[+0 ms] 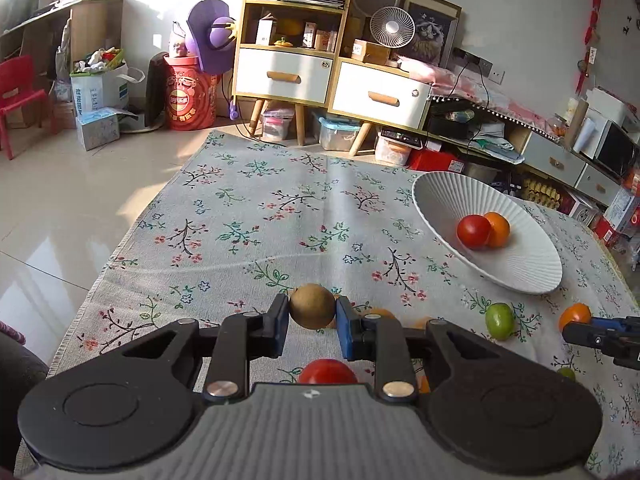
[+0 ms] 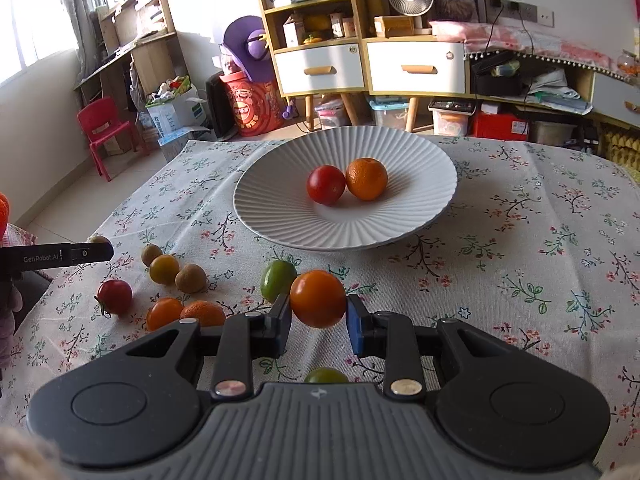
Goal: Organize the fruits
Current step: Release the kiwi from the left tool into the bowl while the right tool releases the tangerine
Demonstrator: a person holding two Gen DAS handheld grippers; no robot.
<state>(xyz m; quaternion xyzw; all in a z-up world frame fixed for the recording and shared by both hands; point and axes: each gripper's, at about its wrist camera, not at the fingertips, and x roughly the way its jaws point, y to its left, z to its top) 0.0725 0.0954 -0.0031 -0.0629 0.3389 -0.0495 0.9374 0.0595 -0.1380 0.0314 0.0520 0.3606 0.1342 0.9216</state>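
My left gripper is shut on a brown kiwi, held just above the flowered tablecloth. My right gripper is shut on an orange tomato, which it holds in front of the white ribbed plate. A red tomato and a mandarin lie side by side in that plate. Loose on the cloth are a green fruit, two kiwis, a yellow-green tomato, a red tomato and two orange fruits.
The left gripper's tip reaches in from the left edge of the right wrist view. Beyond the table's far edge stand a shelf unit with drawers, a red chair and boxes on the tiled floor.
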